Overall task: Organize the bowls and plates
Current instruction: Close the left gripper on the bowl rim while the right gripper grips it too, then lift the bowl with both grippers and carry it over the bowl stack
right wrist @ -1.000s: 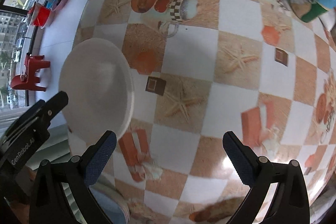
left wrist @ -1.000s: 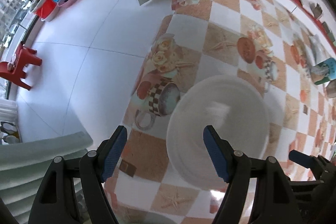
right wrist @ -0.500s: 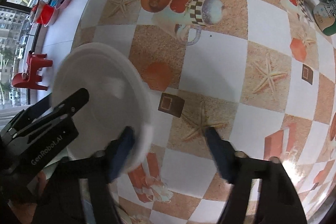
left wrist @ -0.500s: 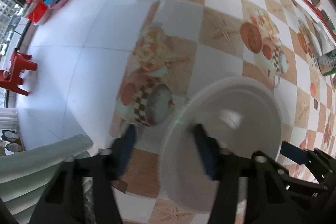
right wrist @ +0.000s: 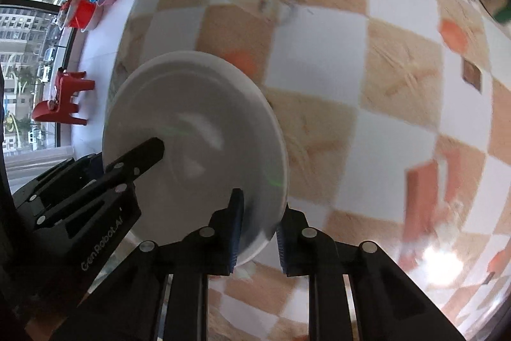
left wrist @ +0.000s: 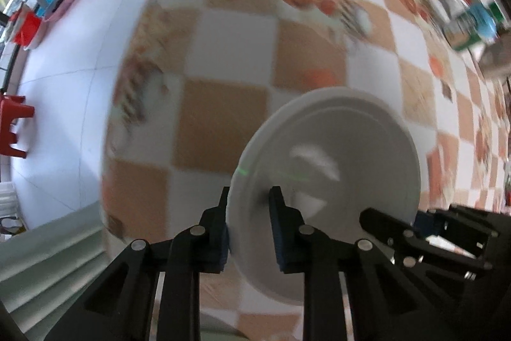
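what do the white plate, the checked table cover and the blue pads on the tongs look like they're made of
Round white plate: probably glazed ceramic, possibly melamine; smooth, glossy, with soft light reflections on its face.

Orange-and-white checked table cover: likely printed vinyl or oilcloth; there is a bright glare patch on its slick surface.

Blue pads on the black tongs: apparently matte rubber or soft plastic; blur hides any texture.

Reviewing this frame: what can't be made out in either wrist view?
- Left wrist view: tablecloth prints smeared by motion blur; green cup label unreadable.
- Both views: whether the white plate rests on the table or is lifted.
- Plate rim under the left gripper and right gripper, hidden by pads.
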